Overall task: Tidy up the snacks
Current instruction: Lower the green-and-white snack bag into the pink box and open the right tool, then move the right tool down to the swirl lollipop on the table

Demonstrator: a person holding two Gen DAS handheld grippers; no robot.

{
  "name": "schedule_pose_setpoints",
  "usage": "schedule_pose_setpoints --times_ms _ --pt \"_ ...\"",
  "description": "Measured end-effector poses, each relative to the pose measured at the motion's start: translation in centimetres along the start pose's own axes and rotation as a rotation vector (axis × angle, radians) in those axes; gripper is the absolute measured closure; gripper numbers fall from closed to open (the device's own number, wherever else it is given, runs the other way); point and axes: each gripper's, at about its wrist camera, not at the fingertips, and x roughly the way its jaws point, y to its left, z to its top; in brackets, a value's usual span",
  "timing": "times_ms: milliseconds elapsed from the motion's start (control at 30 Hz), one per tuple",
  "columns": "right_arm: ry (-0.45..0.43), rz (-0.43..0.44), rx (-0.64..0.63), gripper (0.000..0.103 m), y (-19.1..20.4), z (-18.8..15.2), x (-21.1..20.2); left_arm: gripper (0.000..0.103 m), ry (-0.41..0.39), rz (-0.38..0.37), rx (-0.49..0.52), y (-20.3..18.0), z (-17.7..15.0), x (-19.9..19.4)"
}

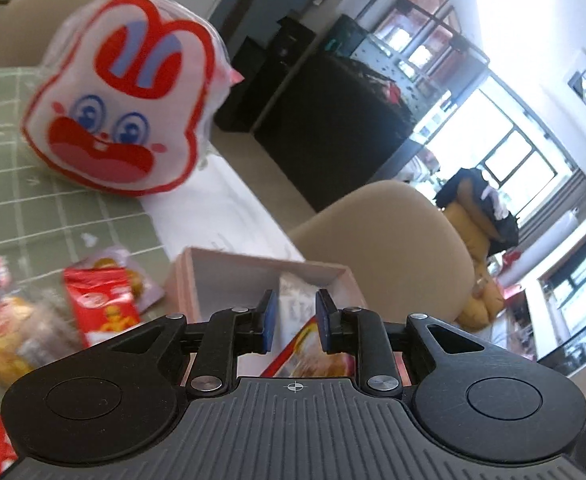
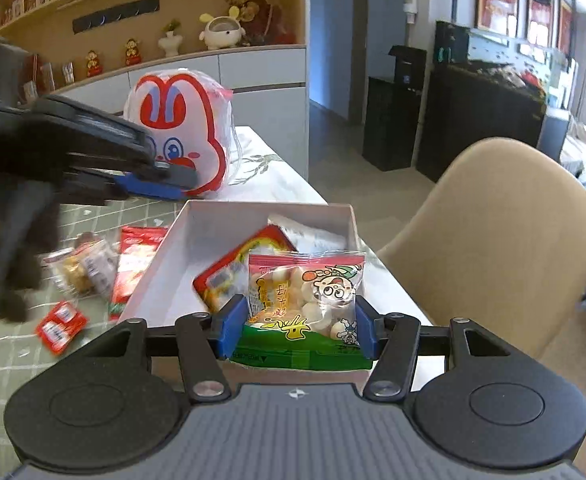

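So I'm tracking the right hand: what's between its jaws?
A clear snack packet of round white sweets, held over the white box; the right wrist view shows it.

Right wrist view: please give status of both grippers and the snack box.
Right gripper shut on clear snack pack, above white box. Left gripper open, empty. Rabbit bag behind box, not blocking.

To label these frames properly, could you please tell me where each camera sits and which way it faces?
Left wrist: on the left gripper, tilted, jaws apart and empty above the pale pink cardboard box.
Right wrist: on the right gripper, level, facing the box with a clear packet of round white snacks between its fingers; the left gripper shows.
Shared: box, white rabbit-face bag.
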Motion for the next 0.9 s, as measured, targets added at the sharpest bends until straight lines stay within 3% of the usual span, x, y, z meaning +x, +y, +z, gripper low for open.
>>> schedule_pose_setpoints --times_ms 133,333,400,533,633,733,900 --pt "0.010 -0.016 -0.044 0.047 1.2 0.7 4.0 0.079 0.017 0.017 0.017 0.3 -3.4 -3.0" --pt "0.054 0.043 -0.055 0.046 1.8 0.1 7.2 0.079 0.097 0.070 0.051 0.1 -9.9 -6.0" --pt "0.045 0.070 -0.026 0.044 1.4 -0.1 6.5 0.079 0.124 0.110 0.094 0.3 -11.2 -6.8" --pt "-0.038 0.098 -0.027 0.029 1.1 -0.4 3.0 0.079 0.101 0.218 0.112 2.0 -12.6 -8.6" --pt "-0.083 0.076 -0.059 0.028 1.7 -0.5 0.6 0.079 0.056 0.312 0.060 4.1 -12.9 -9.6" --pt "-0.094 0.113 -0.075 0.027 2.6 -0.7 -1.3 0.079 0.034 0.387 0.052 5.4 -12.3 -9.9" --pt "-0.071 0.195 -0.102 0.027 5.9 -1.8 -2.5 0.079 0.022 0.412 0.005 7.3 -11.1 -10.5"
